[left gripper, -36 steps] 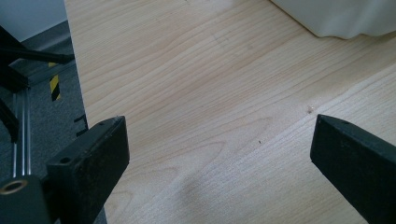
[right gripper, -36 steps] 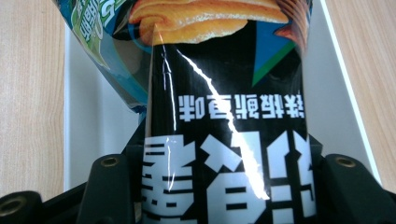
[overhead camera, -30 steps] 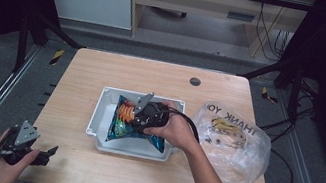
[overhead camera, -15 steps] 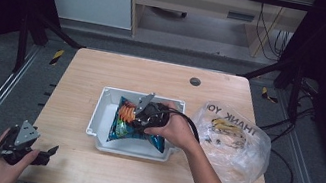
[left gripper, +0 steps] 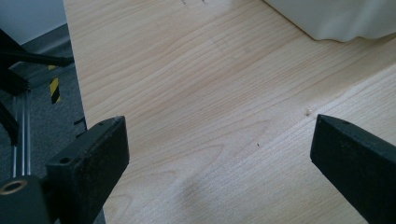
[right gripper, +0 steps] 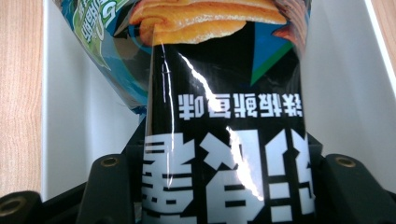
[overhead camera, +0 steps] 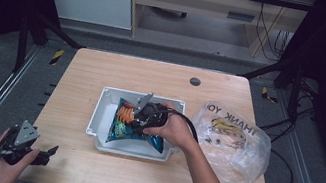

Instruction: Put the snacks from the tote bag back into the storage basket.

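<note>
A shiny blue and black chip bag (overhead camera: 122, 126) with orange chips printed on it lies in a white bin (overhead camera: 102, 111) at the middle of the table. My right gripper (overhead camera: 141, 113) reaches into the bin from the right and is shut on that bag. In the right gripper view the bag (right gripper: 224, 112) runs up between the two black jaws, pinched from both sides, with the bin's white wall (right gripper: 79, 121) behind it. My left gripper (overhead camera: 44, 153) hovers at the table's front left corner, open, with bare wood between its jaws (left gripper: 219, 149).
A crumpled clear plastic bag (overhead camera: 236, 140) printed with "THANK YOU" lies to the right of the bin. A small dark grommet (overhead camera: 195, 81) sits near the table's far edge. The bin's corner (left gripper: 336, 18) rises beyond the left gripper. Metal frame rails flank the table.
</note>
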Motion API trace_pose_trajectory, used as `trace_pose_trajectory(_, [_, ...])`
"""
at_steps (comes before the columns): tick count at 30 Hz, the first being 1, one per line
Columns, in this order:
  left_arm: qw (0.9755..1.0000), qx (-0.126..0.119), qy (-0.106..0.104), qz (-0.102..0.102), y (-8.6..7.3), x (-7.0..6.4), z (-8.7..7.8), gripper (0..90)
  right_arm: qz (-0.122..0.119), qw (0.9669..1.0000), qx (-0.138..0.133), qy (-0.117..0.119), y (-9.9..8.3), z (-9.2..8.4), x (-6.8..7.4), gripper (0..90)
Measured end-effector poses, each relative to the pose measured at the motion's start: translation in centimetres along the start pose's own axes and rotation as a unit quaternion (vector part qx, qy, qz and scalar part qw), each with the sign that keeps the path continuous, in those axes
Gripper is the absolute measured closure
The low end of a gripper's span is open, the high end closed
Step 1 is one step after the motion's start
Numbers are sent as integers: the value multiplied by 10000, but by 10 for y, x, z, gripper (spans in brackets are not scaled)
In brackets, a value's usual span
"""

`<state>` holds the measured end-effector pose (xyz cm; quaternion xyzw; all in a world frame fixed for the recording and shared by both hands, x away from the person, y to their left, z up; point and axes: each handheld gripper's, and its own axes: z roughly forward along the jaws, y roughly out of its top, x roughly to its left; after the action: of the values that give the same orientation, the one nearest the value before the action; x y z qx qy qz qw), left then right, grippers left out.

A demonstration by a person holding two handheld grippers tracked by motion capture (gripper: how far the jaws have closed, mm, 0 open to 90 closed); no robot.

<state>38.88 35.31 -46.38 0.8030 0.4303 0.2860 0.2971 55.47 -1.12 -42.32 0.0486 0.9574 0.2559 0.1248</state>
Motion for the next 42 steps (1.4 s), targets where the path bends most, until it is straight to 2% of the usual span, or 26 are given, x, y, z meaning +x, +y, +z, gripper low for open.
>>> trace_pose_trajectory(20, [10000, -6, -1, -16, 0, 0, 1, 40, 227, 9997, 40, 102, -1, 3, -3, 419])
trace_pose_trajectory(42, [10000, 4, -19, -7, 0, -1, 1, 40, 328, 9994, 80, 37, 2, 3, -4, 388])
